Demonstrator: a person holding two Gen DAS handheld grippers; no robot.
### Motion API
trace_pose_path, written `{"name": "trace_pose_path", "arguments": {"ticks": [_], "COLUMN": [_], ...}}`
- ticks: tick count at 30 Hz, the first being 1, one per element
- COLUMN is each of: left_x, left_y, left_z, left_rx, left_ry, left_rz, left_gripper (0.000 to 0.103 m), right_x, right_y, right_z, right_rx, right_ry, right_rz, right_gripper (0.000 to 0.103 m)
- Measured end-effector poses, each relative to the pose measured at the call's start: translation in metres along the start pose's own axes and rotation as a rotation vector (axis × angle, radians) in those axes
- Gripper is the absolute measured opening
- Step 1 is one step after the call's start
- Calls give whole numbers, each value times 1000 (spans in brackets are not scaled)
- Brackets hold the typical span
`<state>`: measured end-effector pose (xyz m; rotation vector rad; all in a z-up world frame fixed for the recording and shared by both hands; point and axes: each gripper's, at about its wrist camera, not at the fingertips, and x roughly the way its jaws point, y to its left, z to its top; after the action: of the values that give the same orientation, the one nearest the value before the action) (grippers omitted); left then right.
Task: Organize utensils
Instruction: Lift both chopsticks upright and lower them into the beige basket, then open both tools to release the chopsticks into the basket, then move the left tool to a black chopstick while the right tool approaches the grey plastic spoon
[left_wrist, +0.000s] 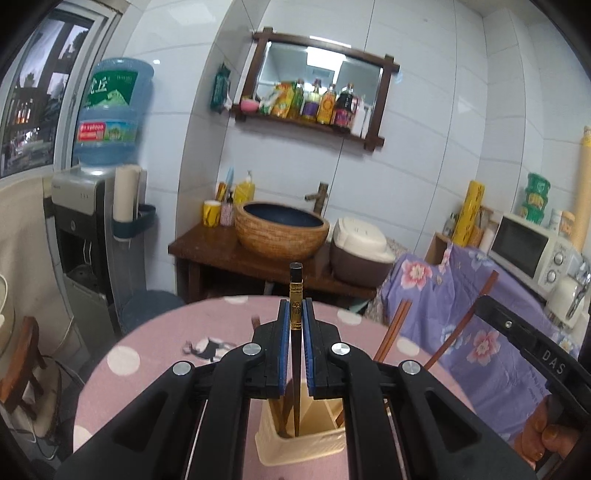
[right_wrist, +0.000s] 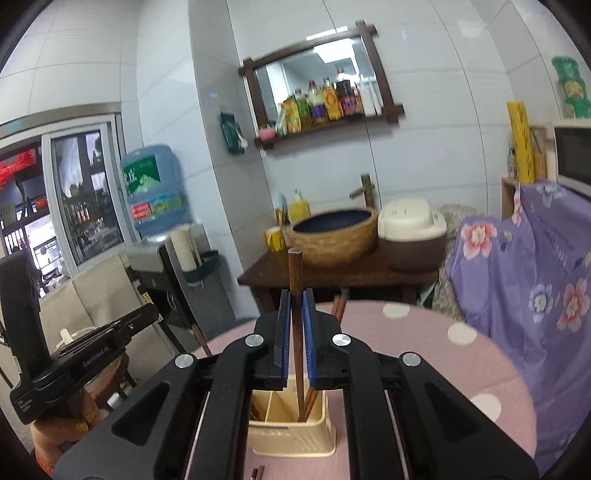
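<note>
Our left gripper (left_wrist: 296, 314) is clamped on a dark gold-banded chopstick (left_wrist: 295, 291), our right gripper (right_wrist: 296, 310) on a brown chopstick (right_wrist: 295, 273). We hold each upright so its lower end points into the cream holder (left_wrist: 301, 446) near us on the pink dotted table (left_wrist: 147, 354).

The left gripper (left_wrist: 295, 314) hides the holder's (left_wrist: 299, 446) near rim and the middle of the dark chopstick (left_wrist: 295, 280). In the right wrist view the right gripper (right_wrist: 295, 314) covers the holder's top edge, and the brown chopstick's (right_wrist: 294, 269) foot is lost inside. A hand (left_wrist: 546, 439) is cut off at the left view's right edge. The far wall's bottles (right_wrist: 321, 103) blur.
</note>
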<state>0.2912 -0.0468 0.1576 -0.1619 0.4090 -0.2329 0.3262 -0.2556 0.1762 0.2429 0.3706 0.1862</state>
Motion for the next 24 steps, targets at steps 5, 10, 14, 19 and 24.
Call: {"name": "trace_pose_path", "arguments": {"ticks": [5,10,14,19,24], "left_x": [16,28,25,21,0], "left_y": [10,16,17,17,21], "left_z": [-24,-43,-45,-47,-61], "left_rx": [-16,-21,-9,-10,-24], "left_ry": [65,97,81,89,81], "left_rz": [3,18,23,6,-20], "left_gripper": [8,8,8,17,53], "right_x": [14,20,23,16,-8], "right_y": [-10,-18,-22,-20,-9], "right_z": [-23,-36,-41,-46,-62], "right_rx": [37,63,75,62,-2], "right_ry": [52,75,87,65,23], "right_rz": [8,7,11,2,-16], "right_gripper": [8,8,6,6,53]}}
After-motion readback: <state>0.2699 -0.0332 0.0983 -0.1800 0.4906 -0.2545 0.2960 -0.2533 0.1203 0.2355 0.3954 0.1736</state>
